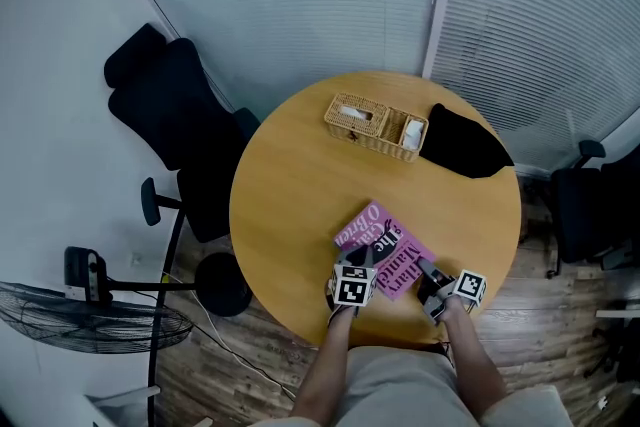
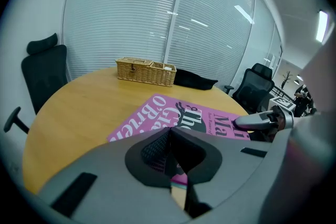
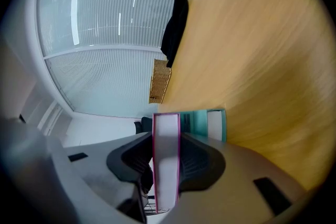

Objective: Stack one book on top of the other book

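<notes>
Two books: a pink book (image 1: pixel 385 240) with large lettering on its cover lies face up on the near part of the counter (image 1: pixel 300 185); a teal book (image 3: pixel 202 123) shows only in the right gripper view, lying between the pink one and the wood.
Pink book's place: slanted across the near edge of the round counter, between the two grippers, with its far corner towards the middle.
Teal book's place: under the pink book and hidden by it from the head camera; its page edge and cover peep out just past the pink book's edge.
Right gripper (image 1: pixel 430 277): part-way open and clamped on the pink book, one pad on each cover, with the white page block running up between the jaws.
Left gripper (image 1: pixel 362 263): jaws drawn together at the tips with nothing seen between them, angled down over the pink cover's near-left part; whether the tips touch the cover cannot be told.
Wicker basket (image 1: pixel 375 126): two compartments, at the far side of the counter, well apart from the books.
Black cloth (image 1: pixel 465 143): just beside the basket's right end.
Office chair (image 1: pixel 170 115): black, at the counter's left.
</notes>
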`<control>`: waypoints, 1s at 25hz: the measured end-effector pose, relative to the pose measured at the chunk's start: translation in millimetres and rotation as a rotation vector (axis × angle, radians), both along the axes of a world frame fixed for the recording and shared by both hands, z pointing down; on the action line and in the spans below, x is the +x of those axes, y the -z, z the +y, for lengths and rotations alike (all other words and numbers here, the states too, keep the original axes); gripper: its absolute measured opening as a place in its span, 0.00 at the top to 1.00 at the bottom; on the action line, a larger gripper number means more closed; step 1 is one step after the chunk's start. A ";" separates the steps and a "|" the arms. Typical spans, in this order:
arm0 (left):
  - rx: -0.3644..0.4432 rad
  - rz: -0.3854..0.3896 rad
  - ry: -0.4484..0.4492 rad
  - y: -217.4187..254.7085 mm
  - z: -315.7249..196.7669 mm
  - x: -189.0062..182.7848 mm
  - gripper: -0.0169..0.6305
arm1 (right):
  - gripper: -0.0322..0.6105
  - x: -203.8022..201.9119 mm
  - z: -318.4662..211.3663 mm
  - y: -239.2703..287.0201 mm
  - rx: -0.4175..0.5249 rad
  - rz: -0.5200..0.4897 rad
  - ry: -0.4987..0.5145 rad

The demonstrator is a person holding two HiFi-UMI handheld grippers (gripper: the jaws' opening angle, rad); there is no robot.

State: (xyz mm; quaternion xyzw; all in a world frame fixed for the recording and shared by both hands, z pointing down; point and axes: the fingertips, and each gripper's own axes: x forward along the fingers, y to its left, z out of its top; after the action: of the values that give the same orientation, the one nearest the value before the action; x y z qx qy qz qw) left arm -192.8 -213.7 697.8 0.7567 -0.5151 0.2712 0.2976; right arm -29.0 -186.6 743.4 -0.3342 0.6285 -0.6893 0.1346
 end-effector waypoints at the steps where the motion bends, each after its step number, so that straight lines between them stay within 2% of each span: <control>1: -0.006 -0.002 -0.007 -2.0 1.2 1.0 0.93 | 0.71 0.1 0.2 0.4 0.000 0.001 0.000; 8: -0.031 0.044 0.008 -14.8 4.8 -1.4 0.93 | 0.70 -2.0 4.5 -3.6 -0.029 0.017 0.007; 16: -0.044 0.029 -0.005 -15.4 5.1 -1.6 0.93 | 0.69 -7.5 2.7 -0.1 -0.046 0.022 0.035; 20: -0.042 0.027 -0.006 -17.2 4.4 0.2 0.93 | 0.67 -6.6 4.8 -4.7 -0.094 0.050 0.050; 25: -0.033 0.032 -0.007 -15.8 4.5 -0.9 0.93 | 0.64 -7.0 2.2 -5.8 -0.161 0.009 0.045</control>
State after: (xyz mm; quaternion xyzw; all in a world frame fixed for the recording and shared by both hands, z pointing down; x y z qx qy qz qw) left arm -193.7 -209.2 713.6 0.7578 -0.5029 0.2684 0.3173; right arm -36.0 -184.5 749.2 -0.3327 0.5789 -0.7391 0.0887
